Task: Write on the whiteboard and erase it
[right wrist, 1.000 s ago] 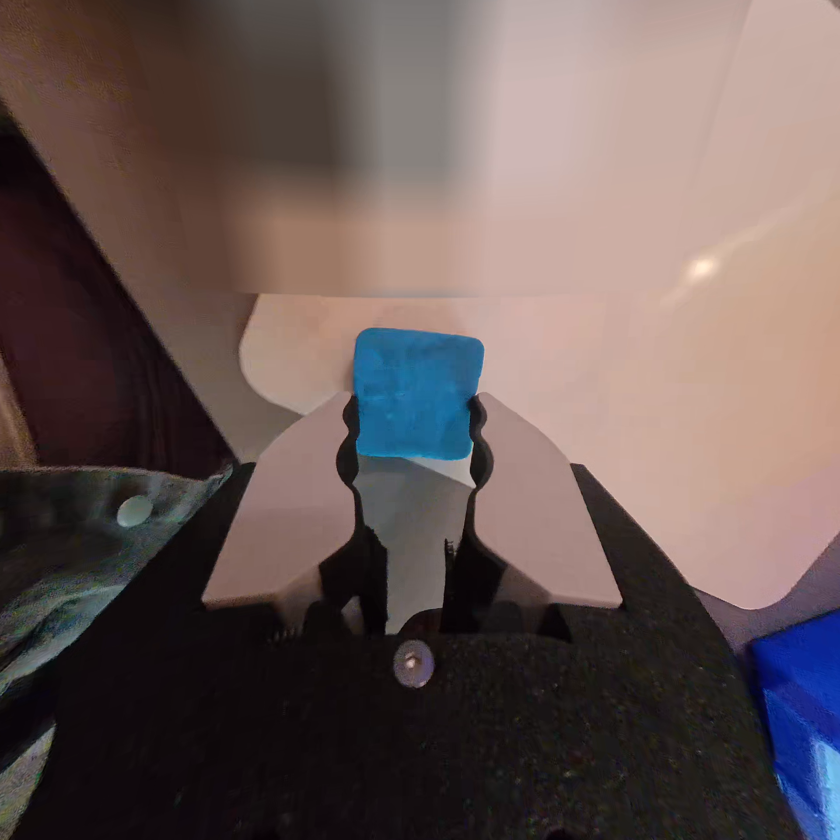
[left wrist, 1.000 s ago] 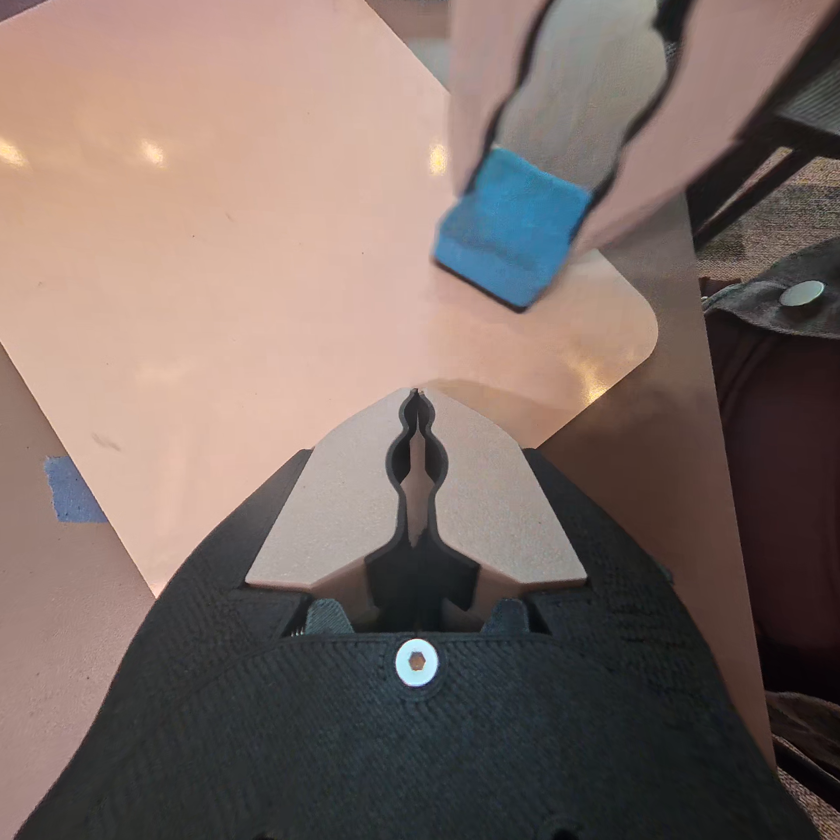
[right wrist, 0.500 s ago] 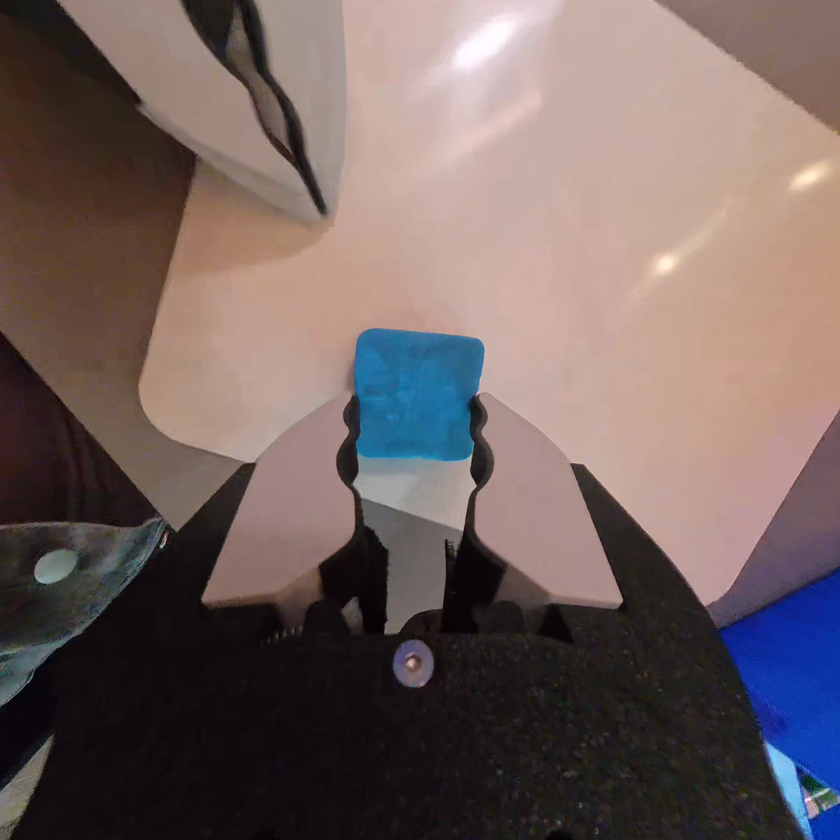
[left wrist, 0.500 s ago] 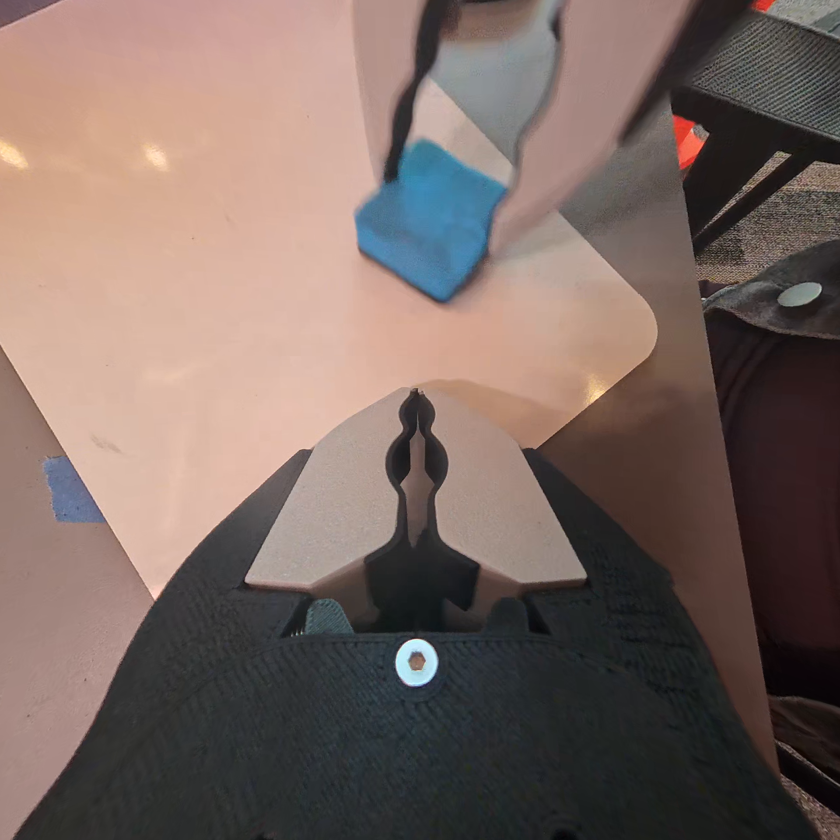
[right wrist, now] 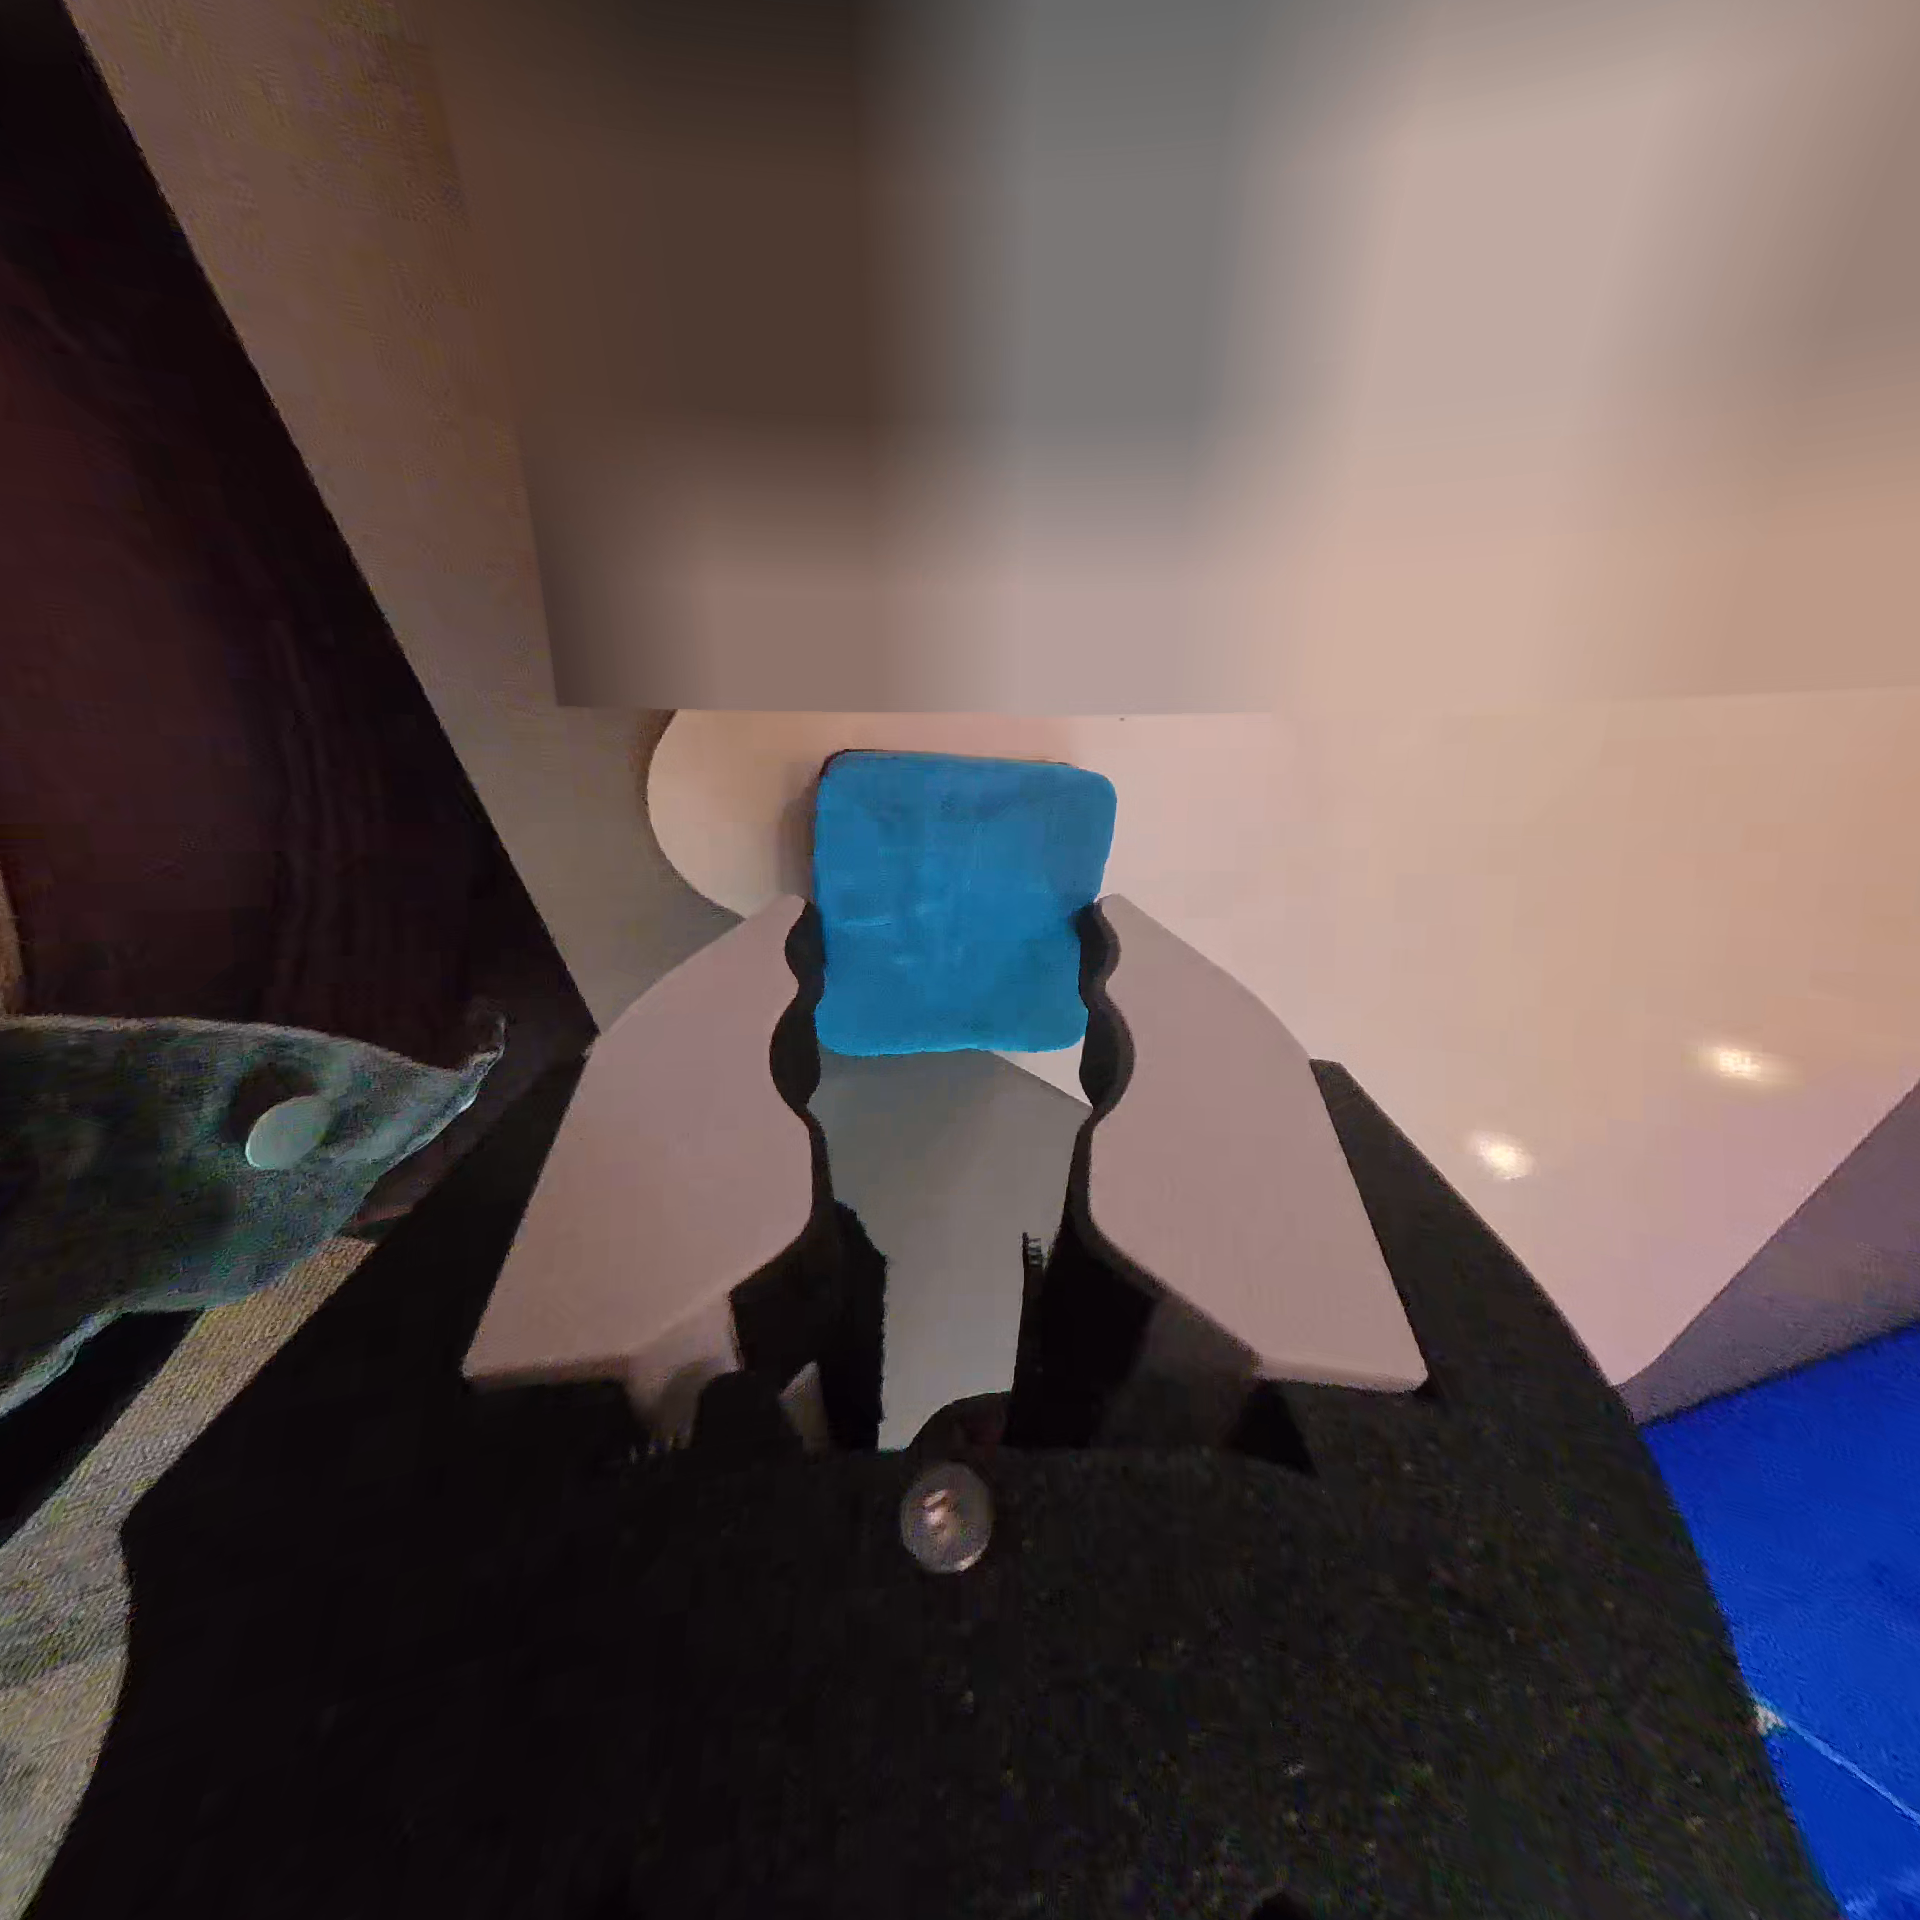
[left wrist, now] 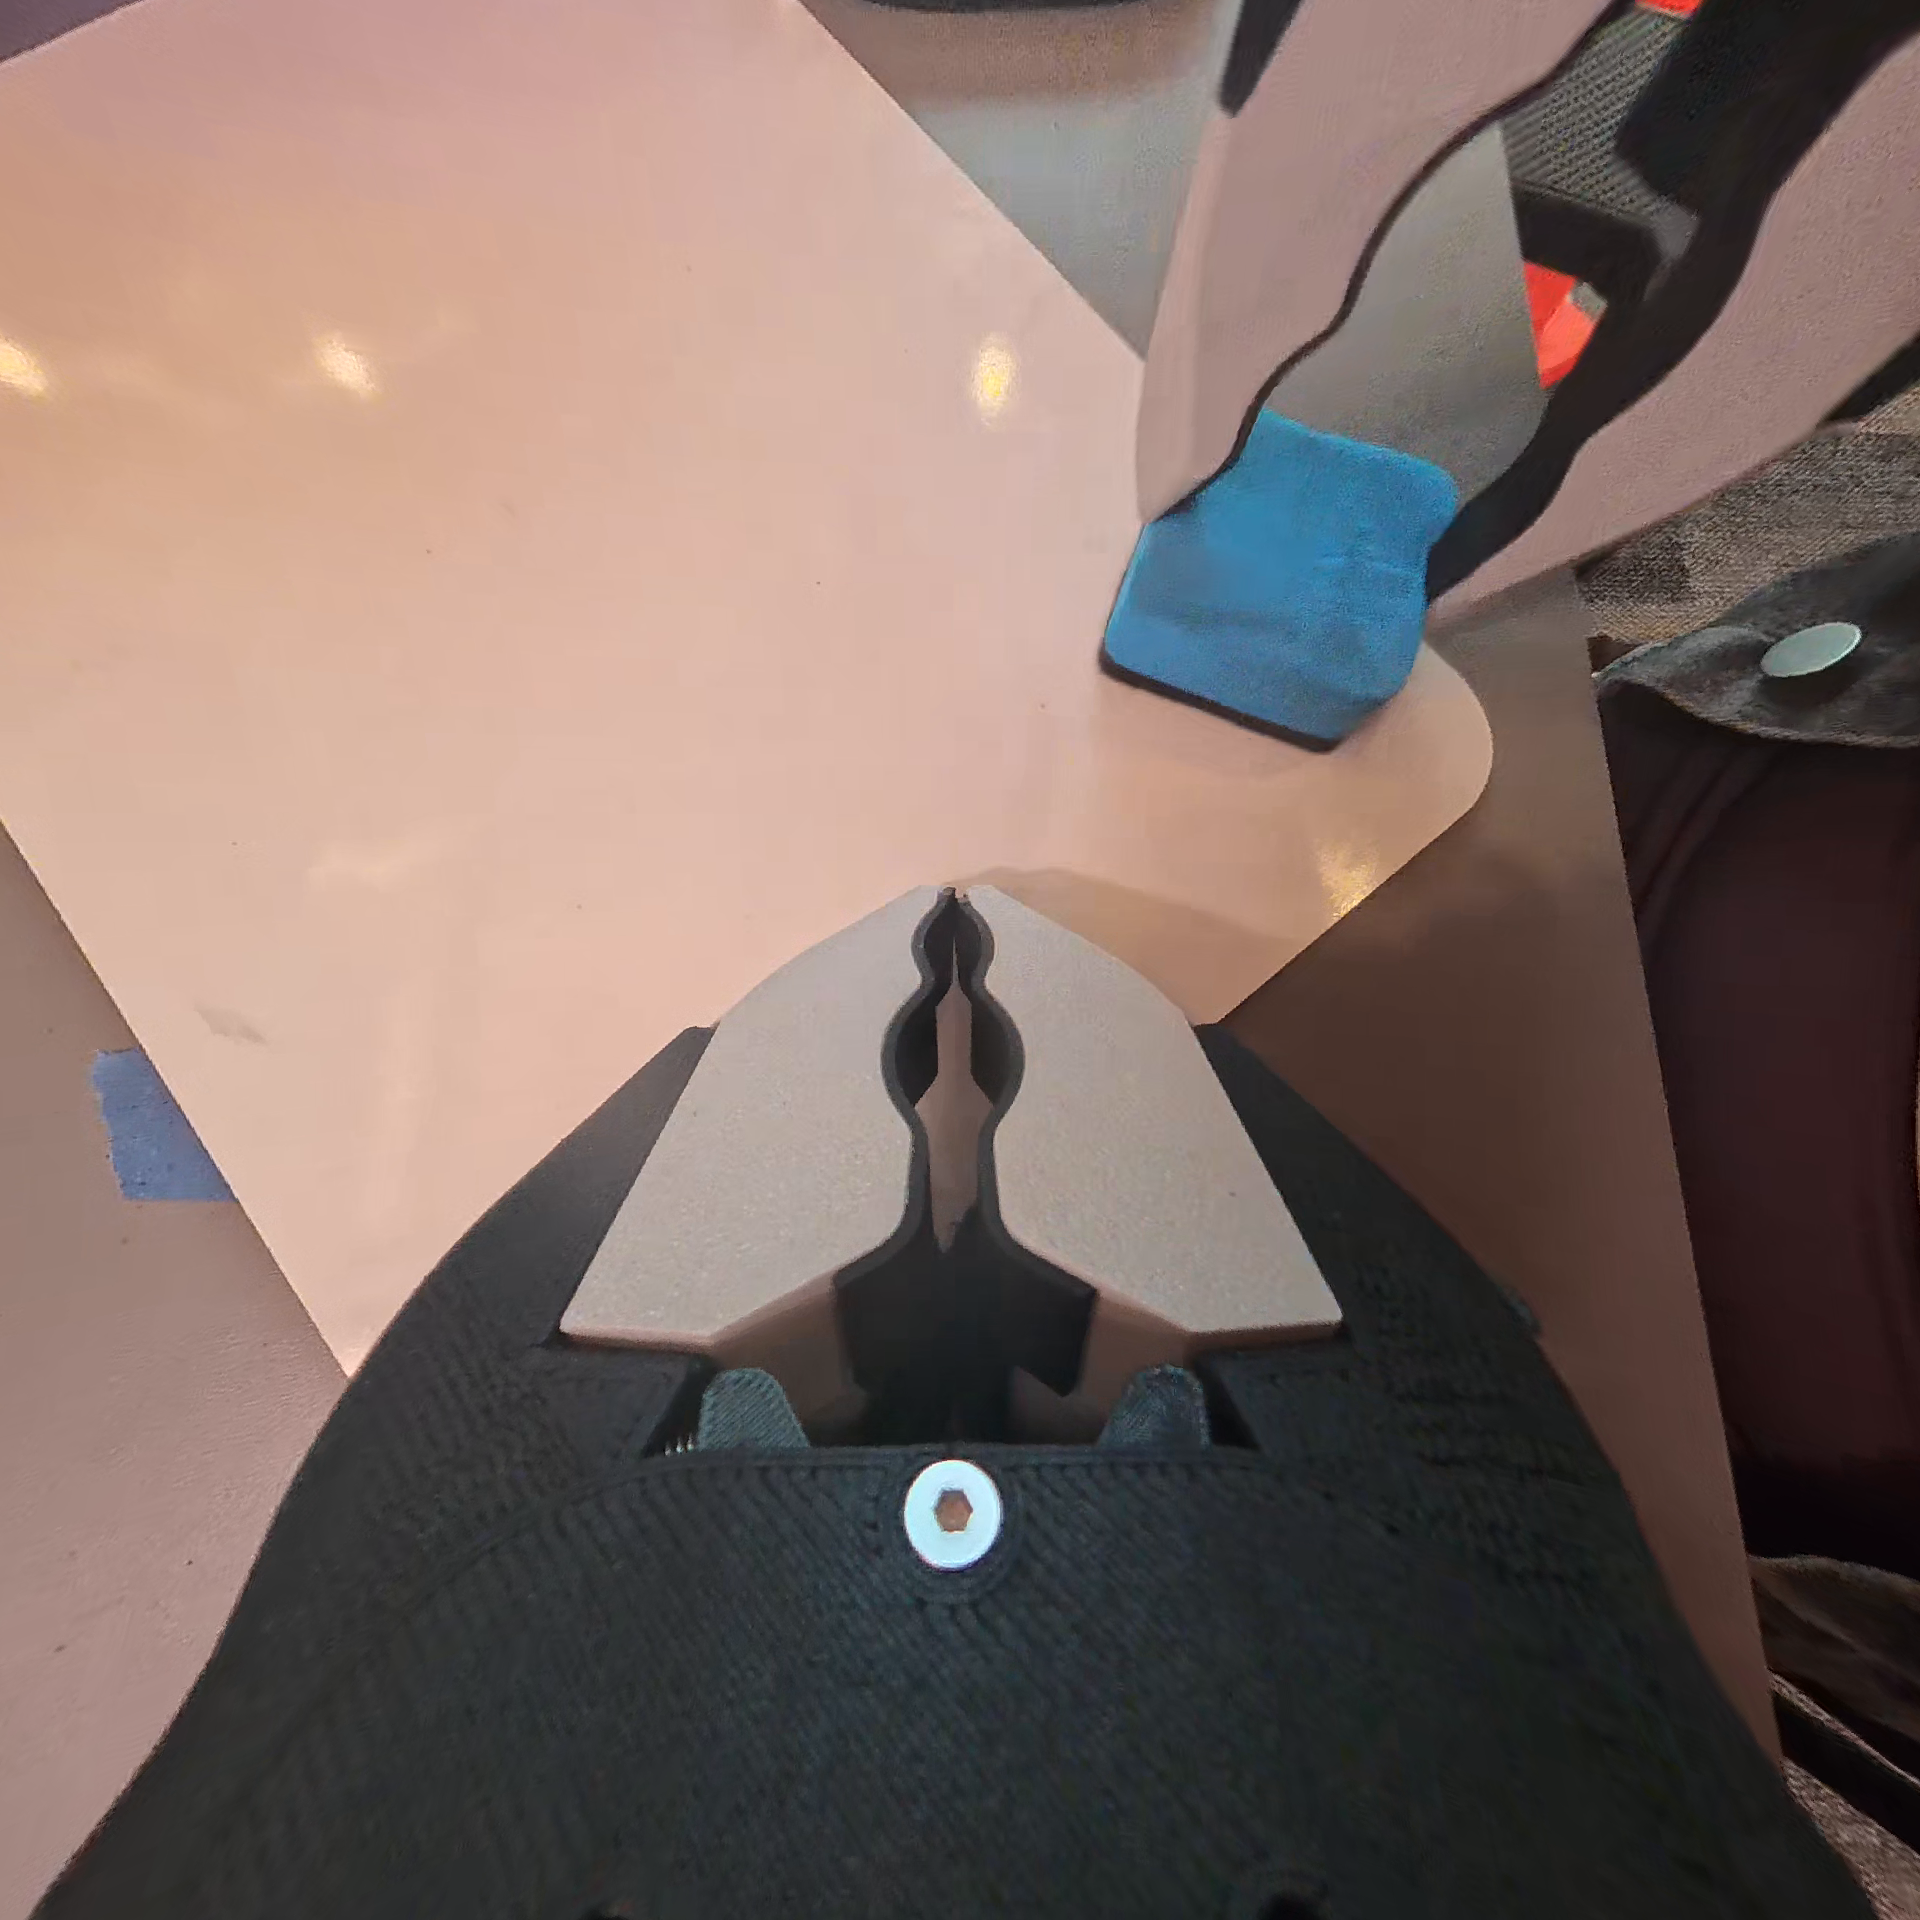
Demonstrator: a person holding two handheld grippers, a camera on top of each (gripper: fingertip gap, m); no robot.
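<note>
The right gripper (right wrist: 951, 971) has its two pale fingers clamped on a blue eraser (left wrist: 1273, 582) — a soft, square block with a dark underside, the black pads pressing in on its two sides. The eraser sits flat on the whiteboard (left wrist: 520, 623), close to the board's rounded near corner, just inside the edge. The left gripper (left wrist: 954, 894) hangs low over the same board, nearer the middle of its near edge, jaws closed tip to tip with nothing between them. The board's glossy surface looks clean apart from a faint smudge (left wrist: 231, 1023) towards its left edge, and it lies on a brownish table (left wrist: 156, 1455) — a strip of blue tape (left wrist: 151, 1127) is stuck there, just beside the board.
</note>
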